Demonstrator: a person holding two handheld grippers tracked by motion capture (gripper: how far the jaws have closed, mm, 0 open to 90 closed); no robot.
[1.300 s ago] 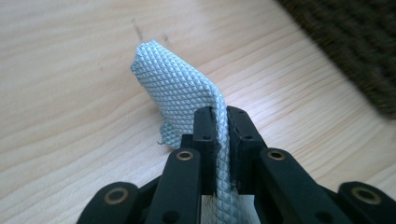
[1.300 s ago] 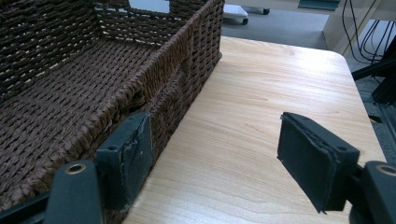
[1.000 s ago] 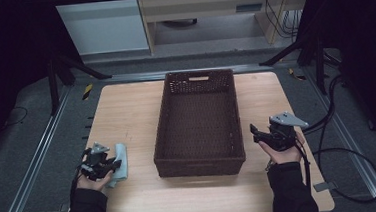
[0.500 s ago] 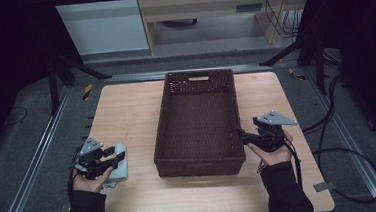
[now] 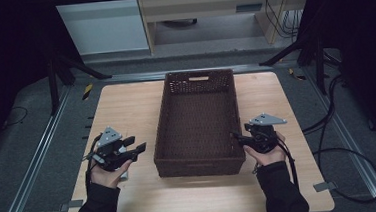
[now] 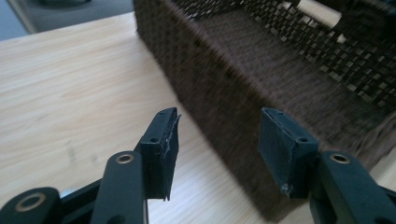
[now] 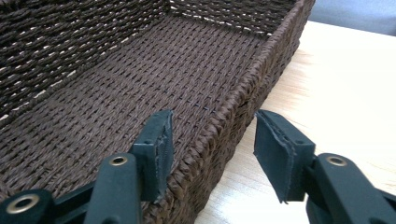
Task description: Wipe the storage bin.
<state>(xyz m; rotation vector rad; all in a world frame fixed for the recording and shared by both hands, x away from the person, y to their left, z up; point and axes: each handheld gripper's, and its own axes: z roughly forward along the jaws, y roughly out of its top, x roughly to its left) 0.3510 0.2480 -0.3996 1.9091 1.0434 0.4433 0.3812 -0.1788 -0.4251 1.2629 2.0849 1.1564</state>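
A dark brown woven basket stands lengthwise in the middle of the wooden table, with nothing in it. My left gripper hovers just left of the basket's near corner and points at its outer wall. Its jaws have just been opening, and the left gripper is open with nothing between the pads. My right gripper is at the basket's right rim. Its jaws have just been closing and now straddle that rim. One pad is inside the basket and the other stands outside, apart from the wall.
A sliver of a pale flat thing lies on the table under my left hand. The table has bare wood on both sides of the basket. Cables trail over the grey floor at the right. Metal rails run along the table's sides.
My left gripper has risen off the pale thing, swung right toward the basket, and opened. My right gripper has moved left onto the basket's rim, and its jaws have narrowed.
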